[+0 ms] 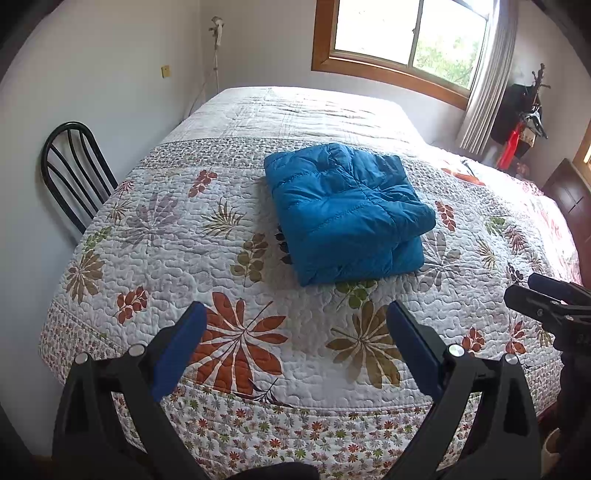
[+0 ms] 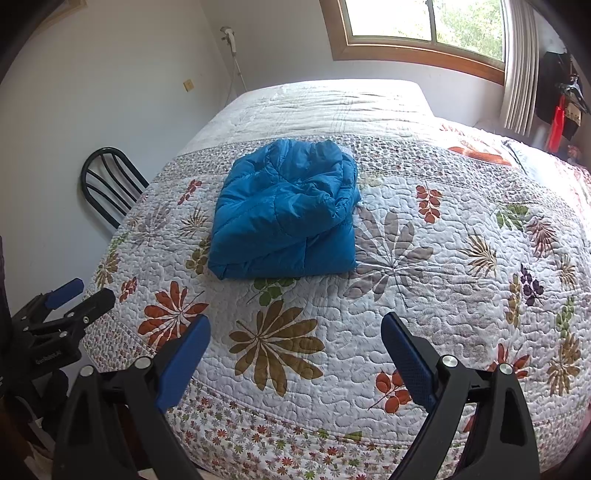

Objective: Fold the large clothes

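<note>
Bed: floral quilt, fills the room's middle
Chair: black, left of bed
Window: wood-framed, bright, behind bed
Walls: white
</note>
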`<action>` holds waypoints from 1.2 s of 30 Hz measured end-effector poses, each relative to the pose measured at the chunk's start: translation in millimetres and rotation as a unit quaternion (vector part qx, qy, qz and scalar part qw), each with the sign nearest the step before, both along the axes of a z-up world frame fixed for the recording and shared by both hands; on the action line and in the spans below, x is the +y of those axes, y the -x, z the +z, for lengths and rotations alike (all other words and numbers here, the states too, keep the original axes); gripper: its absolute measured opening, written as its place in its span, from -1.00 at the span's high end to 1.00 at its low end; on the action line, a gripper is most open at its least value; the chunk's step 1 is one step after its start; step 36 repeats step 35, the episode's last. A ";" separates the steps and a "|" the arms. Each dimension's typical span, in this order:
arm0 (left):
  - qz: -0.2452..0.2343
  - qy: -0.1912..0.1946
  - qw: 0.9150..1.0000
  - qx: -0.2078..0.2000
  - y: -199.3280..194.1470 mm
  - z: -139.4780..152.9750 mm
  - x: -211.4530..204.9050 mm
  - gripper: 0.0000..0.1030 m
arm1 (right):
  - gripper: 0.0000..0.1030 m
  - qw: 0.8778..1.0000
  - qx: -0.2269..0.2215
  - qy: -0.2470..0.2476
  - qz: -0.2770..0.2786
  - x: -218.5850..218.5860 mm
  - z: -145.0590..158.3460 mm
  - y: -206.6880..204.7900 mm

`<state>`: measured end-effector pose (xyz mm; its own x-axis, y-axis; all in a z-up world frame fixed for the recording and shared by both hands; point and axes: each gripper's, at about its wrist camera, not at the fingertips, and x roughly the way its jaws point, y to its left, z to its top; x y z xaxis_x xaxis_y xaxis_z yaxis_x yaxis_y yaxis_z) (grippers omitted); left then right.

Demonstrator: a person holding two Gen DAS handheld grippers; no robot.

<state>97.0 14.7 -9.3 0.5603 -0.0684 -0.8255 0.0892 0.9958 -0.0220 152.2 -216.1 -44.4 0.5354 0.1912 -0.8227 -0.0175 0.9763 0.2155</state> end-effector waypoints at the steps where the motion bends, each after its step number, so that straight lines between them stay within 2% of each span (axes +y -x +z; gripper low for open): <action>1: 0.000 0.000 1.000 0.000 0.0 0.0 -0.1 -0.88 | -0.82 1.000 0.000 0.000 0.000 -0.1 0.1 0.2; 36: -0.007 0.000 1.000 0.003 -9.3 -7.1 1.0 -0.88 | -0.82 1.000 0.010 -0.001 -0.005 -4.0 -10.0 -7.0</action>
